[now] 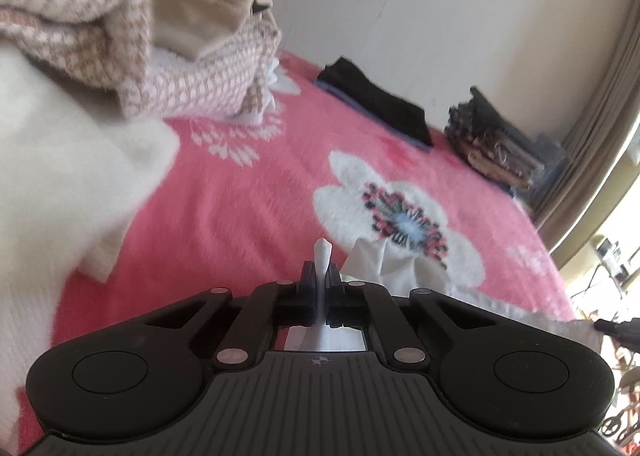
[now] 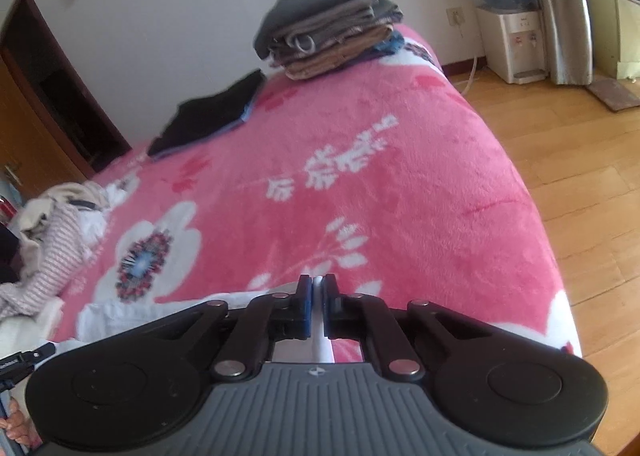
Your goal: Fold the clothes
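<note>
Folded stack [image 2: 332, 32], black garment [image 2: 208, 116] far across pink blanket [image 2: 400, 184].

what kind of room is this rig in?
Most likely a home bedroom: a bed under a pink floral blanket, stacks of folded clothes on it, a wooden door and a small water dispenser on the wood floor.

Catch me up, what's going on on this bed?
A person with two handheld grippers is folding laundry on a pink floral blanket. The left gripper and right gripper are each shut on an edge of a white garment. A folded stack sits at the far end.
</note>
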### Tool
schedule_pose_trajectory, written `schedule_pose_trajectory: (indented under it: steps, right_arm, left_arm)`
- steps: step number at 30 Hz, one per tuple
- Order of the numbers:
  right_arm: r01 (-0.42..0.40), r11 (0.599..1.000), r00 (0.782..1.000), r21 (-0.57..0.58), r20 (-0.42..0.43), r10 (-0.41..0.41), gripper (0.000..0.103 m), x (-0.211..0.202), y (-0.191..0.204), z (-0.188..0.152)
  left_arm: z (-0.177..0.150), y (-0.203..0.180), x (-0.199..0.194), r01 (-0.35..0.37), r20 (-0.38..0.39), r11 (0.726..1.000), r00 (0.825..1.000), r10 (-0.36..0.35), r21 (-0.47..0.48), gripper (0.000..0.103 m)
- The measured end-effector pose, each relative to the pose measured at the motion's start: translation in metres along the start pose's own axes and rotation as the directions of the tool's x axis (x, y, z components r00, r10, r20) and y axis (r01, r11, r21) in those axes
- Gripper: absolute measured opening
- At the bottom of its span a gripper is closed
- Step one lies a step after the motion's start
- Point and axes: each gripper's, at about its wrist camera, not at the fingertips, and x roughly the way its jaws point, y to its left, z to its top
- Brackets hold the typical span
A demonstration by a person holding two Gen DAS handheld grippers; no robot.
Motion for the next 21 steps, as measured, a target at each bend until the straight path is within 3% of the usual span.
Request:
schedule_pose_trajectory:
  steps: [9, 12, 16, 21]
  right_arm:
    - [-0.076, 0.997, 0.995, -0.012, 0.063, 0.076, 0.004, -0.033, 0.006, -0.005]
    - [-0.139, 0.990, 0.987, 0.006, 0.083, 0.138, 0.004, -0.040, 0.003, -0.006]
    - [-0.252, 0.967, 0.965, 0.031, 0.080, 0.249, 0.003, -0.057, 0.003, -0.007]
    - [-0.387, 0.922, 0.919, 0.020, 0.085, 0.384, 0.003, -0.098, 0.007, -0.016]
  left_arm:
    - [0.001, 0.001, -0.023, 0.021, 0.042, 0.999, 0.999, -0.019, -0.037, 0.001]
    - [0.002, 0.003, -0.031, 0.032, 0.061, 0.998, 0.998, -0.029, -0.061, 0.001]
    - [0.001, 0.006, -0.058, 0.062, 0.107, 0.994, 0.993, -0.052, -0.092, 0.000]
    - [-0.004, 0.009, -0.102, 0.057, 0.162, 0.993, 0.986, -0.039, -0.105, 0.000]
